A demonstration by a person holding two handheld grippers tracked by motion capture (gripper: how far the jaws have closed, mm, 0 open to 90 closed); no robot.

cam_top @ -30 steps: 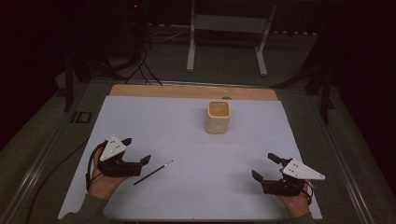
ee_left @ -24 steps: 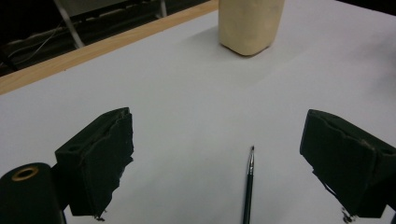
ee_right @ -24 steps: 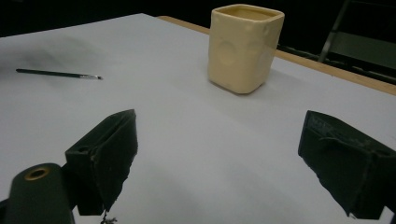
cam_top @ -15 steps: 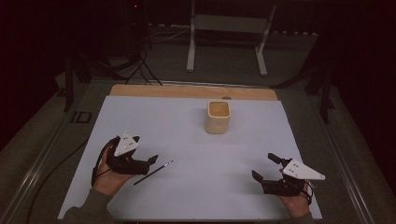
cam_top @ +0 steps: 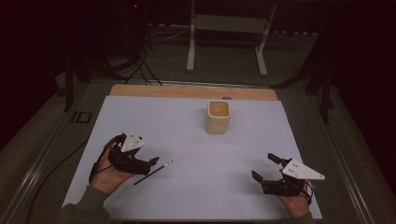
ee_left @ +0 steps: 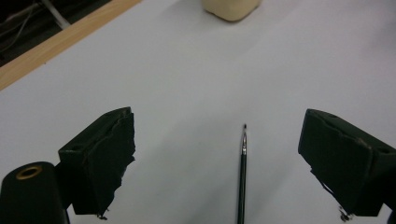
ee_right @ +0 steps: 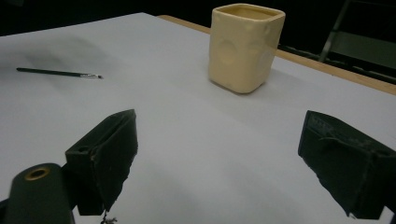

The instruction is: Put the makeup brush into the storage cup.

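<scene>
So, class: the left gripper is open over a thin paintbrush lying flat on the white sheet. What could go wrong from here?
1. The paintbrush is very thin and lies flat, so the left gripper may close above it or flick it away.
2. It sits nearer one jaw than the other, so closing could push it sideways instead of pinching it.
3. The jaws could snag the white sheet if pressed low.

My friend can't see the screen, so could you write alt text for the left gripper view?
A thin dark paintbrush lies on a white sheet, bristles pointing away, between the two wide-open black jaws of the left claw. The base of a cream cup stands at the top edge, and a wooden strip borders the sheet.
</scene>
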